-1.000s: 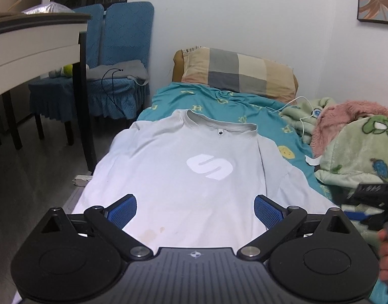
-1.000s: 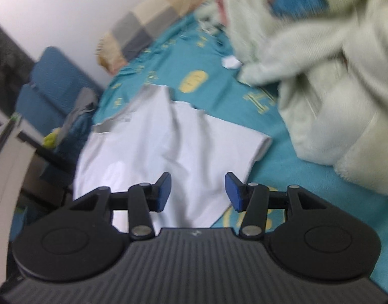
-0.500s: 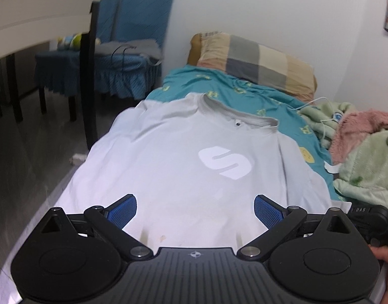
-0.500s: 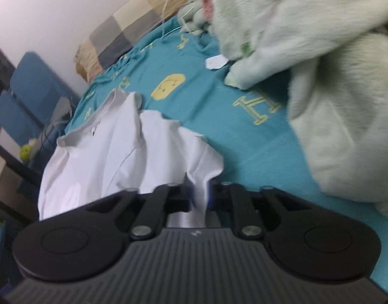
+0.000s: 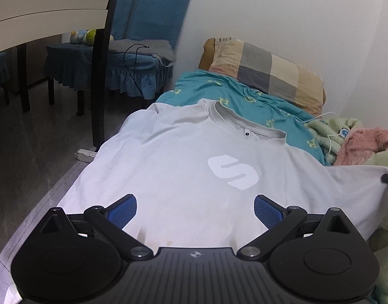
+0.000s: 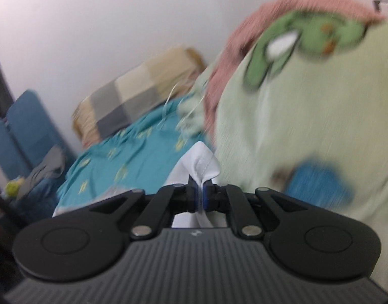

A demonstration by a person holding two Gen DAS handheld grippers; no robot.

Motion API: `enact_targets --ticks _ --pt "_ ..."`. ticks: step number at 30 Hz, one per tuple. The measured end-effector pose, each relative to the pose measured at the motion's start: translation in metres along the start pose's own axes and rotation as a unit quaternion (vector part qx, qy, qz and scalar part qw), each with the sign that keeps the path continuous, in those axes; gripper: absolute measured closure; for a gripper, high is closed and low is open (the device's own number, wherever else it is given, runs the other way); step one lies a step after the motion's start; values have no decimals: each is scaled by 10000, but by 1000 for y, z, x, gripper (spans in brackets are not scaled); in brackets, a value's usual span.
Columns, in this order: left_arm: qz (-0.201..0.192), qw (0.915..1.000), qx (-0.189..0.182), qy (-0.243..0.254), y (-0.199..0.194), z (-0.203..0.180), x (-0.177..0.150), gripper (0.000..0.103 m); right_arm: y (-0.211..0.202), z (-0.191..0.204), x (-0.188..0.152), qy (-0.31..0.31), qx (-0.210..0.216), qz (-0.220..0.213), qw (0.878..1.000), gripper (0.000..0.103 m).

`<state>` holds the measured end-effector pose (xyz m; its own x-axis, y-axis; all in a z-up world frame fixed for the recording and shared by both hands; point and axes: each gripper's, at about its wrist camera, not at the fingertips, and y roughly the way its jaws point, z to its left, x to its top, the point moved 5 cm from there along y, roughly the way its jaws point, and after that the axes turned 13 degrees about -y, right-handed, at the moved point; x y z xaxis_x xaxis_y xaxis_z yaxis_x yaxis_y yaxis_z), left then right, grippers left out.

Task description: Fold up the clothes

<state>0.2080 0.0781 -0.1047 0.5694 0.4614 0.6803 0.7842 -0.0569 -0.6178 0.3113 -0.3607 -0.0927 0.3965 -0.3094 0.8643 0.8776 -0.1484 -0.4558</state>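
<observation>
Left gripper [image 5: 195,209] spread wide above T-shirt [image 5: 183,177] hem | right gripper [image 6: 199,197] clamped on sleeve [image 6: 202,163] | blanket [image 6: 308,131] crowds right edge.

Smooth matt cloth T-shirt [image 5: 183,167], fuzzy fleece blanket [image 6: 308,126], woven checked pillow [image 5: 265,71], quilted fabric chair [image 5: 148,25].

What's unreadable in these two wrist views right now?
- Left wrist view: the t-shirt hem is hidden behind the left gripper body.
- Left wrist view: the right gripper is cut off at the right edge; only a dark tip shows.
- Right wrist view: motion blur smears the green blanket; its print is unreadable.
- Right wrist view: which part of the shirt is pinched can't be told.
</observation>
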Motion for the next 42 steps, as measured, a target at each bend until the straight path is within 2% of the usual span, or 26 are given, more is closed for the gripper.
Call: enact_targets --ticks 4,8,13,19,24,27,28,29,31,35,39,42 --pt "-47 10000 -17 -36 -3 0 7 3 6 7 23 -147 -159 142 9997 96" --pt "-91 10000 10 13 -8 4 14 3 0 62 13 -341 70 155 9993 96" --pt "-334 9992 143 137 -19 17 28 3 -9 132 1 -583 357 170 9975 96" --pt "-577 9971 429 -244 -26 53 53 3 9 248 -57 -982 1042 462 9886 96" --pt "-572 9948 611 -584 -21 79 61 3 44 296 -108 -1110 1580 895 9771 94" --pt "-460 9954 588 -599 -14 81 57 3 37 288 -112 -1176 1782 1002 9718 90" --pt "-432 9959 559 -569 -12 79 54 3 34 286 -113 -1197 1849 1037 9699 84" --pt "-405 9963 530 -538 -11 76 52 3 32 283 -115 -1219 1916 1073 9679 69" --pt "-350 9971 473 -478 -8 70 47 3 27 278 -117 -1262 2050 1144 9638 54" --pt "-240 9984 357 -356 -2 58 38 3 5 258 -112 -1377 2200 1203 9582 53" --pt "-131 9994 240 -234 4 47 28 4 -54 213 -98 -1446 2115 1201 9591 53" --pt "-54 9997 151 -156 6 38 20 5 -101 175 -96 -1261 1934 1263 9647 53"
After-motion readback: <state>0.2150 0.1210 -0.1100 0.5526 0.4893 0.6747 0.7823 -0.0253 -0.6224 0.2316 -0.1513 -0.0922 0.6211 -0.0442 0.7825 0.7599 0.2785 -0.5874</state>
